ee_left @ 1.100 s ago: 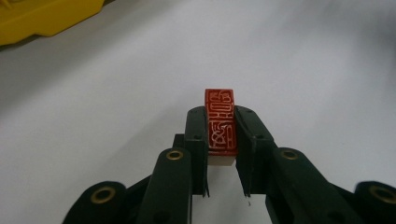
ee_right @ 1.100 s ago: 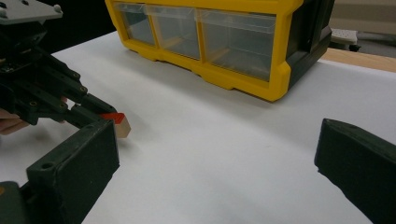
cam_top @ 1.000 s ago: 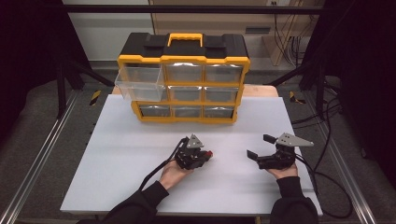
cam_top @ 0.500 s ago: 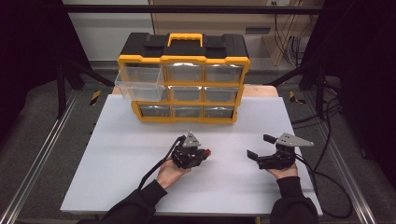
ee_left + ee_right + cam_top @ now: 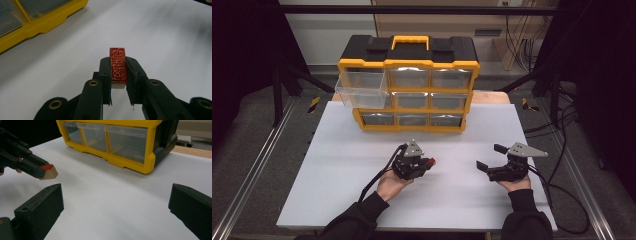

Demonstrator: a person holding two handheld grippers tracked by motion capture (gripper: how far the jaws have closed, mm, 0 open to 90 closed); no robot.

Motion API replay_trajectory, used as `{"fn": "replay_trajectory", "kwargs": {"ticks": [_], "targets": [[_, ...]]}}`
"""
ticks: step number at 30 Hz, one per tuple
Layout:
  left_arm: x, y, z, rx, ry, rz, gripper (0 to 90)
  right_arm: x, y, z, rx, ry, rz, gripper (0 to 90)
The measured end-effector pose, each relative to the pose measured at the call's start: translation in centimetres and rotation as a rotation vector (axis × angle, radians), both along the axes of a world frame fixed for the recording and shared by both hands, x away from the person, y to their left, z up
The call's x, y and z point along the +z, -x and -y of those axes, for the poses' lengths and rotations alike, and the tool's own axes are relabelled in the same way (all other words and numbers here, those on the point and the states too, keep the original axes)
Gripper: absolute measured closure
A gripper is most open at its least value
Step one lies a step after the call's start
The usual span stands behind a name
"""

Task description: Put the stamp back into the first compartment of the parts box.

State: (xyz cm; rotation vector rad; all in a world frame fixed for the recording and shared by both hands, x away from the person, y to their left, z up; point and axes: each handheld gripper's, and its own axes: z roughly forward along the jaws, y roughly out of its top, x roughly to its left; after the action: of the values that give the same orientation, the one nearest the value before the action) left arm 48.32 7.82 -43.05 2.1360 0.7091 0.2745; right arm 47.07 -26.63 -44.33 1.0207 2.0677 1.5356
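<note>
At the centre of the high view, the left claw (image 5: 424,165) gripped a red-faced seal stamp (image 5: 118,65), seemingly just above the white table (image 5: 337,170); the right claw (image 5: 490,157) stood open, empty.

My left gripper (image 5: 424,165), lower centre, is clamped tight; my right gripper (image 5: 489,159), lower right, gapes wide.

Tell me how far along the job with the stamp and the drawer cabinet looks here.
Done: the top-left drawer of the cabinet stands pulled out. In hand: the left gripper clamps the red-faced seal stamp above the table. Left: probably putting the stamp into the drawer. The right gripper waits open, empty.
</note>
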Motion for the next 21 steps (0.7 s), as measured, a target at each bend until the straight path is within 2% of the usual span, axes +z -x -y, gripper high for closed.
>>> {"fn": "replay_trajectory", "kwargs": {"ticks": [21], "targets": [[1.9, 0.2, -1.8, 0.013, 0.020, 0.013, 76.1, 0.0, 0.0, 0.0, 0.000, -0.002, -0.004, 0.3]]}}
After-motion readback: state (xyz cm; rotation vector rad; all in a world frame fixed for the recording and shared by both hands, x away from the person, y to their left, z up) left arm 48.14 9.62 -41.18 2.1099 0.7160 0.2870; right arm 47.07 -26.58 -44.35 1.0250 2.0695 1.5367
